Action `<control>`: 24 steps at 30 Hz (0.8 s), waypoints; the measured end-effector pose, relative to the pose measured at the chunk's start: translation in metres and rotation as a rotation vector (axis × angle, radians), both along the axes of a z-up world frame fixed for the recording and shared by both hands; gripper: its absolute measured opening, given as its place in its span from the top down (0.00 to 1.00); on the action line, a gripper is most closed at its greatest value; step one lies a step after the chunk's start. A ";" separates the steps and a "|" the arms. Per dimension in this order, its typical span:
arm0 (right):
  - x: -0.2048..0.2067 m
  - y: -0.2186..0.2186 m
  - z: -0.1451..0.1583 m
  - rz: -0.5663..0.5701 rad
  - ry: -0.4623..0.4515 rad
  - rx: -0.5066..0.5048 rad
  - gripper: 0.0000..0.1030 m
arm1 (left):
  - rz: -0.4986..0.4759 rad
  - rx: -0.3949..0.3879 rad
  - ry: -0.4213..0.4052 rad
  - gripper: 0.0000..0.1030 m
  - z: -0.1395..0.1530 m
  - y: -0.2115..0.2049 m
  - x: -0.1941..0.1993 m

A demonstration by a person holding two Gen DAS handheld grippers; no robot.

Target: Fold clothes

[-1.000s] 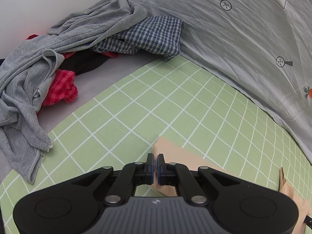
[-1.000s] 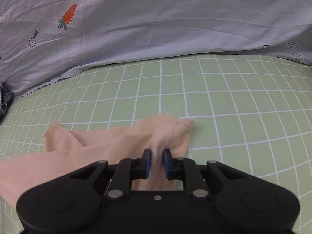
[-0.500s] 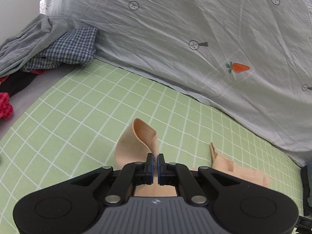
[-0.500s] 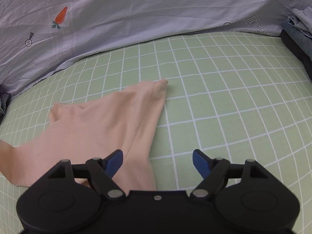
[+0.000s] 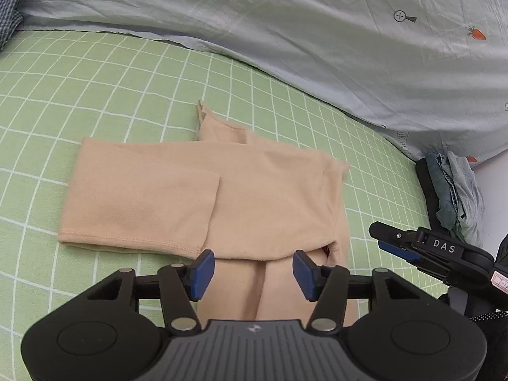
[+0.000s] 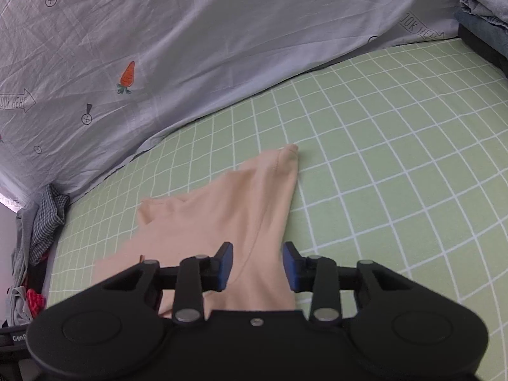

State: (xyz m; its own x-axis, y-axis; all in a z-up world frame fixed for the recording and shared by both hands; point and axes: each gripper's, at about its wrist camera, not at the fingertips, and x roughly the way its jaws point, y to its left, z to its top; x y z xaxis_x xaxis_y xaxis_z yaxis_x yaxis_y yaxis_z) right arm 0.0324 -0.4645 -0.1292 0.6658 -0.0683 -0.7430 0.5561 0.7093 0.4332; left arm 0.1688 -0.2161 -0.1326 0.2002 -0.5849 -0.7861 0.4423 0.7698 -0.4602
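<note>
A peach garment (image 5: 260,197) lies on the green checked sheet (image 5: 95,79). One part of it (image 5: 139,203) is folded over flat across its left side. My left gripper (image 5: 252,270) hovers over the garment's near edge, its jaws opening, and the blue pads (image 5: 203,268) touch no cloth. My right gripper (image 6: 257,266) is above the garment's right edge (image 6: 254,206). Its jaws are closing with the cloth seen between them, apart from the pads. It also shows in the left wrist view as the right gripper (image 5: 390,244) at the right.
A grey duvet (image 5: 317,31) with carrot prints bounds the sheet at the back. Folded clothes (image 5: 457,197) are stacked at the right. A heap with a checked cloth (image 6: 47,219) and a red piece (image 6: 35,300) lies at the far left.
The left gripper let go of the folded flap, which now lies flat, and swung to the right. The right gripper opened wide off the cloth, then narrowed, and rolled.
</note>
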 end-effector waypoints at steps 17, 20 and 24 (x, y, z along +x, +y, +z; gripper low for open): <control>0.137 0.061 -0.061 0.203 0.039 0.397 0.68 | 0.349 0.013 0.159 0.44 -0.033 0.055 0.054; 0.142 0.064 -0.060 0.214 0.042 0.391 0.69 | 0.326 0.037 0.136 0.44 -0.032 0.050 0.053; 0.137 0.064 -0.056 0.221 0.031 0.403 0.69 | 0.298 0.071 0.110 0.44 -0.030 0.046 0.050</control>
